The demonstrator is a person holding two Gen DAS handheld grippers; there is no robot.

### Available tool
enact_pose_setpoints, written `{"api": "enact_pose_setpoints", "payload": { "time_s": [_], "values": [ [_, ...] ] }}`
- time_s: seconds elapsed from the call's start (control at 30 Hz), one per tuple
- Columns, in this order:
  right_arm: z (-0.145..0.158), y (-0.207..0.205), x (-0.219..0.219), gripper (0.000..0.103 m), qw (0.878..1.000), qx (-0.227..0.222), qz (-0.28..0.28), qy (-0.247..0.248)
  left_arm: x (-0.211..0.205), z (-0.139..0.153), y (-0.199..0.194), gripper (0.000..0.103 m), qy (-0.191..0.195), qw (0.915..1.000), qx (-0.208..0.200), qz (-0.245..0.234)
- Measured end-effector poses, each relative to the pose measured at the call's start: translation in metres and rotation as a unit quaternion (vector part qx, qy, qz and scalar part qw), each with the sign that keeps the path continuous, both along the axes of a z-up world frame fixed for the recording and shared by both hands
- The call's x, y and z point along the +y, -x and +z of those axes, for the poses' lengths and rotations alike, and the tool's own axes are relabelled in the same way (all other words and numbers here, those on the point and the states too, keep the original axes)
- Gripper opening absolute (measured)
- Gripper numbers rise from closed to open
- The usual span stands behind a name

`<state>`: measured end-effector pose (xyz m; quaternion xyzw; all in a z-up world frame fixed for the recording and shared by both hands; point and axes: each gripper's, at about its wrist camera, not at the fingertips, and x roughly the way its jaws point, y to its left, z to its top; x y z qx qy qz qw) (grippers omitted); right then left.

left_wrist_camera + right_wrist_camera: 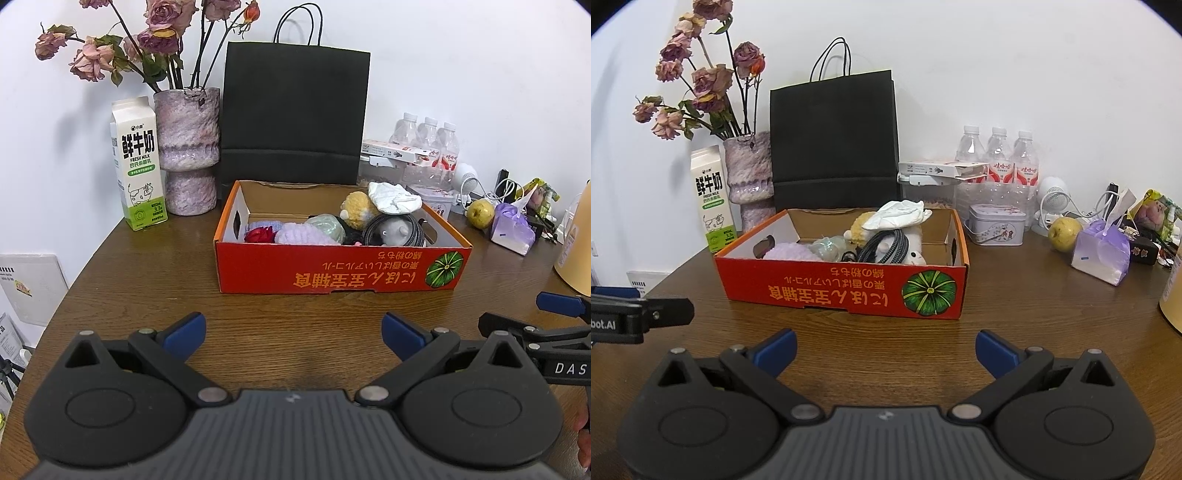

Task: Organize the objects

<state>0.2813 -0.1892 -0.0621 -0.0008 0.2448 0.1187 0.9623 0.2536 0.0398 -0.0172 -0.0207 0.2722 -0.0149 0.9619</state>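
A red cardboard box [332,271] [827,291] stands on the wooden table ahead of both grippers. It holds several small things: a purple fluffy item [303,234] [790,253], a red item [259,235], a coiled braided cable [373,227] [882,243], a yellow plush [356,208] [858,225] and crumpled white paper [395,197] [901,214]. My left gripper [293,336] is open and empty, low over the table short of the box. My right gripper [886,350] is open and empty too, beside the left one.
Behind the box stand a black paper bag [295,110] [834,136], a vase of dried roses [188,147] [750,173] and a milk carton [138,162] [713,199]. At the right are water bottles [997,158], a tin [995,223], a pear [1063,229] and a purple tissue pack [1102,253].
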Motion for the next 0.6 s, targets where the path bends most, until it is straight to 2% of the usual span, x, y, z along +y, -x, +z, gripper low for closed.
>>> {"api": "enact_pose_setpoints", "payload": {
  "time_s": [0.6],
  "values": [
    [0.0,0.0003,0.0016,0.103,1.0,0.0,-0.001,0.0,0.0005,-0.0052,-0.0031,0.103,0.002,0.9999,0.01,0.003]
  ]
}}
